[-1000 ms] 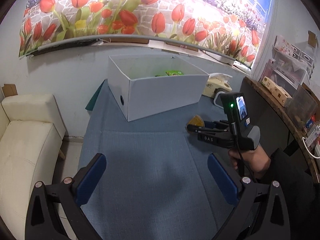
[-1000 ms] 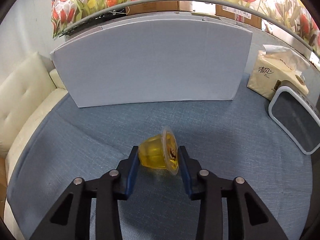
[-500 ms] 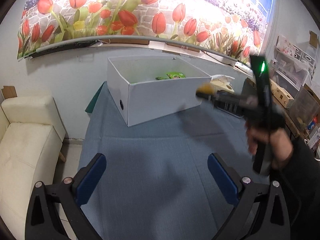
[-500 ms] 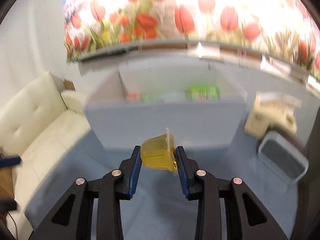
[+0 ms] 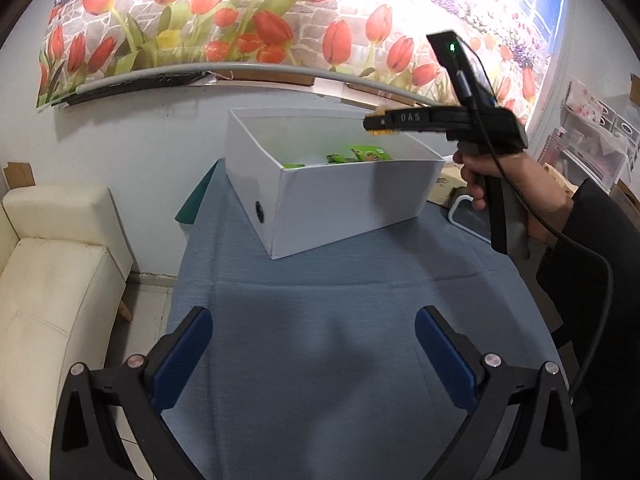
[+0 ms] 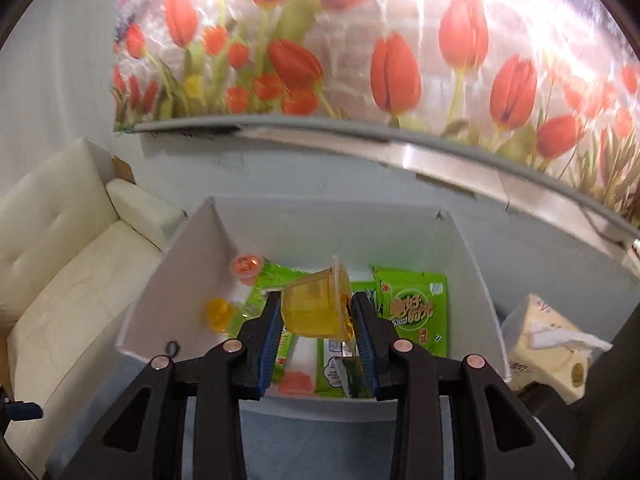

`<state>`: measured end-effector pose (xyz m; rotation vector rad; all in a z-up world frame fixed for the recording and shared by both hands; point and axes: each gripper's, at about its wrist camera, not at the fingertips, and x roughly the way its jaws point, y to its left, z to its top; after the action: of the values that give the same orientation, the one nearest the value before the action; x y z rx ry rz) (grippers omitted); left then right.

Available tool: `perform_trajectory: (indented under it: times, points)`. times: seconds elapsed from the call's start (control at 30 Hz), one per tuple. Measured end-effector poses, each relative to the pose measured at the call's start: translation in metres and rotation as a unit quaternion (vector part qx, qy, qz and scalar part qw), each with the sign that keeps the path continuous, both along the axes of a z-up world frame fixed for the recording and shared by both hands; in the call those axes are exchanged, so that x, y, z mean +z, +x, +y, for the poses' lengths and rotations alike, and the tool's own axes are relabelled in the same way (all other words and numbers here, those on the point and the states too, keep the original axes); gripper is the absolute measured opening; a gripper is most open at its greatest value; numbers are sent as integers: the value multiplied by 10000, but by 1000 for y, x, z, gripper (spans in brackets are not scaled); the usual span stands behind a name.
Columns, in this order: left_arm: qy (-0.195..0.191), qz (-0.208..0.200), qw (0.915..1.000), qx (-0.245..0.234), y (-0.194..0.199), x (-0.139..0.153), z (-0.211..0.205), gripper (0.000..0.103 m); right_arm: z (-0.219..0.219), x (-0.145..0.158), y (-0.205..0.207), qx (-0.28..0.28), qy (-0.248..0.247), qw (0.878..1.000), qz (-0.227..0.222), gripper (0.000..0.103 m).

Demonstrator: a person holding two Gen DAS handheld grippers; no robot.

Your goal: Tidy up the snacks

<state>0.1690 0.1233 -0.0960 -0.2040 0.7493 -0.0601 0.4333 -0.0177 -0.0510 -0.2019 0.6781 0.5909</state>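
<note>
My right gripper [image 6: 316, 312] is shut on a yellow jelly cup [image 6: 316, 306] and holds it in the air above the white box [image 6: 168, 276]. The same gripper shows in the left wrist view [image 5: 378, 124] over the box's far right part [image 5: 352, 196]. Inside the box lie green snack packets [image 6: 412, 308], a pink jelly cup [image 6: 246, 266], another yellow jelly cup [image 6: 218, 314] and a red one [image 6: 296, 382]. My left gripper [image 5: 314, 344] is open and empty, low over the blue tablecloth [image 5: 320, 340], well in front of the box.
A tissue pack [image 6: 548, 344] sits right of the box. A grey-rimmed device [image 5: 468, 218] lies on the table behind my right hand. A cream sofa [image 5: 52, 280] stands left of the table. A tulip mural covers the wall behind.
My right gripper has lifted the yellow jelly cup off the tablecloth and carried it up and forward over the open box. The left gripper has stayed still.
</note>
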Motion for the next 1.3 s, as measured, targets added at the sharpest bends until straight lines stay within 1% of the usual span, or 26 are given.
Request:
perform_trajectory:
  times: [0.07, 0.1, 0.13, 0.17, 0.23, 0.33, 0.5, 0.6, 0.63, 0.67, 0.7, 0.73, 0.8, 1.0, 1.03, 1.1, 1.13, 1.23, 1.3]
  points:
    - [-13, 12, 10000, 24, 2, -2, 5, 103, 0, -8, 8, -39, -41, 10000, 57, 43]
    - [-17, 17, 10000, 36, 3, -3, 7, 103, -2, -9, 8, -45, -49, 10000, 35, 62]
    - [-25, 24, 10000, 42, 4, -4, 8, 103, -5, -8, 7, -62, 6, 10000, -46, 84]
    - [-40, 31, 10000, 44, 5, -6, 10, 103, -8, -6, 4, -51, 121, 9998, -153, 89]
    - [-59, 50, 9999, 65, 7, -8, 11, 103, -12, -3, 0, -12, 207, 9994, -263, 90]
    - [-128, 86, 9999, 78, 9, -11, 11, 103, -13, -1, -6, -27, 51, 9994, -343, 90]
    - [-104, 62, 9999, -33, 11, -7, 1, 103, -23, 1, -23, -80, 119, 9993, -354, 90]
    - [-49, 37, 10000, -68, 11, -3, -6, 103, -33, 0, -43, -279, 113, 9988, -388, 90]
    - [-67, 40, 9999, -65, 11, -2, -8, 103, -38, -1, -51, -326, 86, 9986, -396, 91]
    - [-100, 59, 9999, -56, 11, -1, -10, 103, -44, -3, -61, -383, 51, 9983, -429, 94]
    - [-86, 101, 9999, -56, 12, 0, -13, 103, -48, -3, -67, -446, 25, 9979, -461, 101]
    - [-16, 127, 9999, -34, 12, 1, -16, 103, -55, -4, -78, -541, 9, 9971, -528, 103]
    - [123, 60, 9999, -20, 10, 6, -24, 103, -65, -5, -92, -639, 49, 9965, -544, 103]
    - [153, -105, 9998, 104, 0, 20, -39, 103, -102, -1, -132, -1132, 182, 9925, -422, 103]
    - [218, -159, 9995, 156, -3, 23, -42, 103, -109, 3, -143, -1314, 141, 9899, -504, 103]
    - [453, -249, 9983, 270, -8, 30, -49, 103, -116, 12, -159, -1519, 64, 9858, -715, 103]
    - [543, -269, 9978, 254, -10, 32, -53, 103, -122, 18, -171, -1574, 60, 9840, -838, 103]
    - [732, -323, 9965, 226, -21, 39, -63, 103, -137, 30, -204, -1612, 204, 9821, -957, 103]
    - [926, -399, 9944, 303, -31, 44, -68, 103, -148, 36, -226, -1646, 352, 9807, -993, 103]
